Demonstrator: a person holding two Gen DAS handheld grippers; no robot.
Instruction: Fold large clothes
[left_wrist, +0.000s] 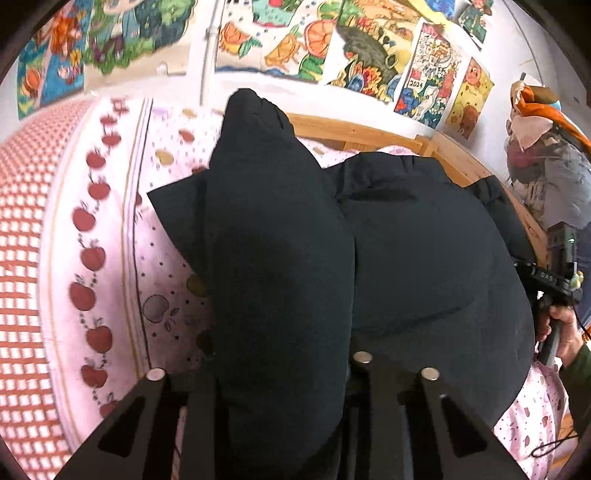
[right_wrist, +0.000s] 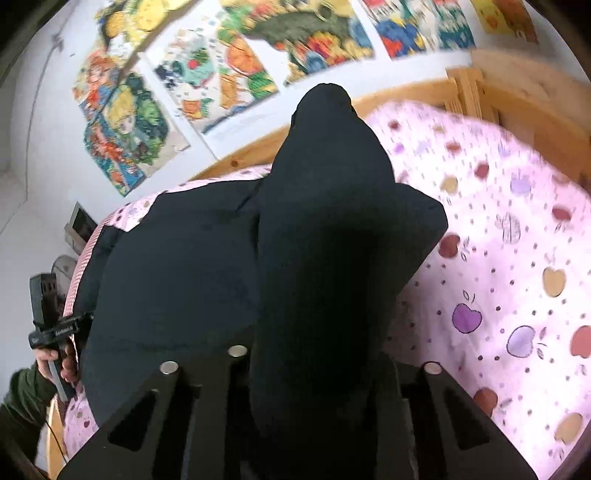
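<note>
Here we pinch the black garment (left_wrist: 424, 240) in both grippers, left gripper (left_wrist: 284, 387) and right gripper (right_wrist: 317, 376); its long edge spans between them, the body sagging ahead onto the apple-print bedsheet (right_wrist: 498, 258).

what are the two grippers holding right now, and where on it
Both hold the same black garment. The left gripper and the right gripper each pinch a bunched fold of its near edge, lifted off the bed sheet.
</note>
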